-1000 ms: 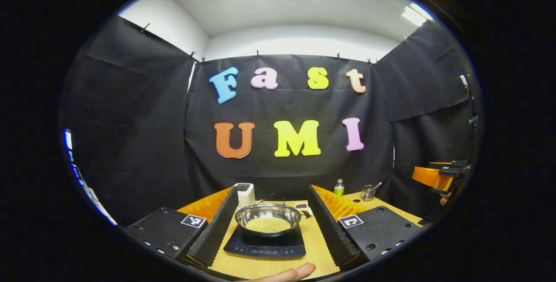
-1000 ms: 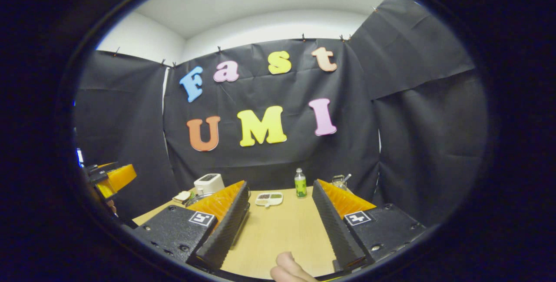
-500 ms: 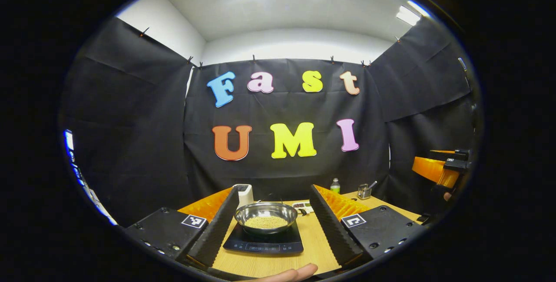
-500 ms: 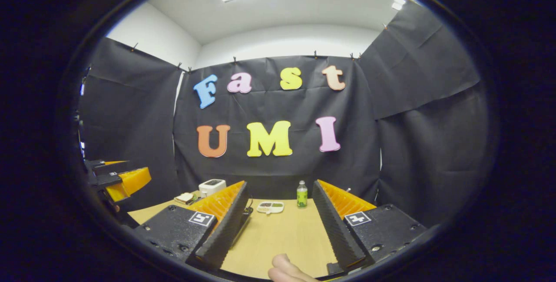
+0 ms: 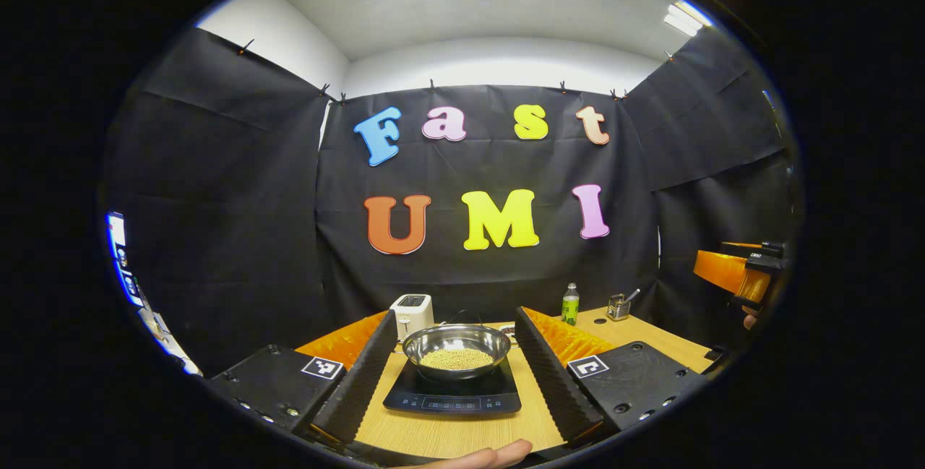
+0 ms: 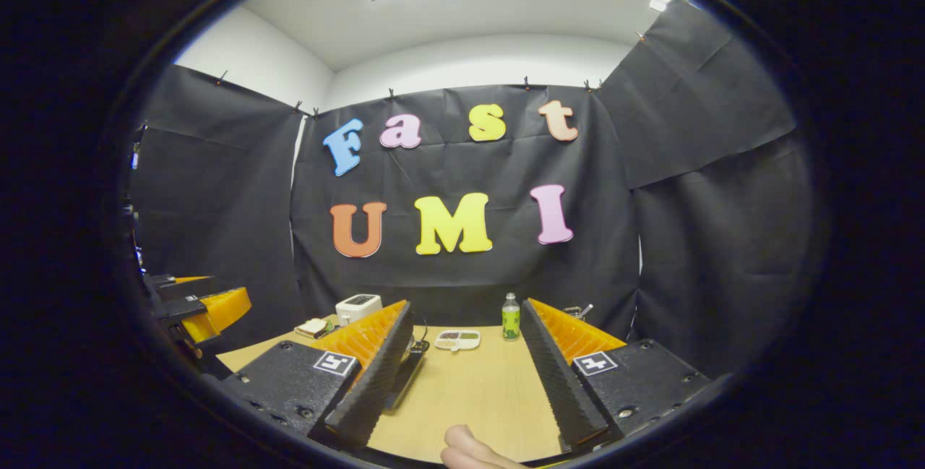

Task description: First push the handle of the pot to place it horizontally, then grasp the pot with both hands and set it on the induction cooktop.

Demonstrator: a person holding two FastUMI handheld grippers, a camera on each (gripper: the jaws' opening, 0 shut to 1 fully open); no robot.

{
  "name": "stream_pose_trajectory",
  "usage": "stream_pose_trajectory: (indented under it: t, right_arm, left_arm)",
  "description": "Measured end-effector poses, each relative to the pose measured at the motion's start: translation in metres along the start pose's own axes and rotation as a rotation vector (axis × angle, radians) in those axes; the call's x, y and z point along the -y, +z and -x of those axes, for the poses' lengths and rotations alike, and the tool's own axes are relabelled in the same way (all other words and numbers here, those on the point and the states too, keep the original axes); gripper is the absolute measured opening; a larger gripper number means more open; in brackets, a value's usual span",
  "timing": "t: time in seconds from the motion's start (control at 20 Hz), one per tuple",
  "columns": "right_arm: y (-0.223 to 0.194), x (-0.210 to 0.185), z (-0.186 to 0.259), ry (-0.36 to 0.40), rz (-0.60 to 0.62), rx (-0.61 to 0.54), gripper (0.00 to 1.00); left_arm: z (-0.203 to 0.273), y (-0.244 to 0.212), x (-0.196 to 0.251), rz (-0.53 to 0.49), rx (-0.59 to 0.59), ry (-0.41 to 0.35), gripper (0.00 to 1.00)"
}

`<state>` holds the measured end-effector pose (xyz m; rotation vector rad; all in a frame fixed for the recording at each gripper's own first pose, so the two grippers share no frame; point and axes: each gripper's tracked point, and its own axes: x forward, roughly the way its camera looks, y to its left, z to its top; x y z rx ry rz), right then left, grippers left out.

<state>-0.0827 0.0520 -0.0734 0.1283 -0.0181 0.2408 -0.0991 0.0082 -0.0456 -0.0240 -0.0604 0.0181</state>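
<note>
Steel pot [image 5: 456, 348] between left tool's [image 5: 457, 373] fingers.

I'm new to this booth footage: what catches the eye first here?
A shiny steel pot of yellowish grains sits on the black induction cooktop, framed between the left hand-held gripper's open fingers. Behind it stand a white toaster and a green bottle, on the wooden table.

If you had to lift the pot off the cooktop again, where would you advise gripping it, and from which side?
Probably the rim of the pot, at its left and right edges, one gripper from each side. It is a wide, shallow steel bowl holding grains on the induction cooktop, so two opposite holds should keep it level. Its handle is not clearly visible.
</note>
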Motion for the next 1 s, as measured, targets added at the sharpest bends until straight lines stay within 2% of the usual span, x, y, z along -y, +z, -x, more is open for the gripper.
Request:
stream_pose_trajectory:
  t: [0.5,0.75,1.0]
  right_arm:
    - [-0.010,-0.001,-0.006,-0.004,0.013,-0.010,0.94]
    - [-0.012,0.005,-0.006,-0.019,0.000,-0.018,0.92]
    - [-0.010,0.001,-0.008,-0.003,-0.016,0.000,0.94]
  left_arm:
    - [-0.005,-0.010,-0.005,0.009,-0.028,-0.015,0.97]
    - [-0.004,-0.007,-0.009,0.003,0.005,-0.005,0.97]
    - [-0.005,-0.014,-0.012,0.003,-0.008,-0.001,0.96]
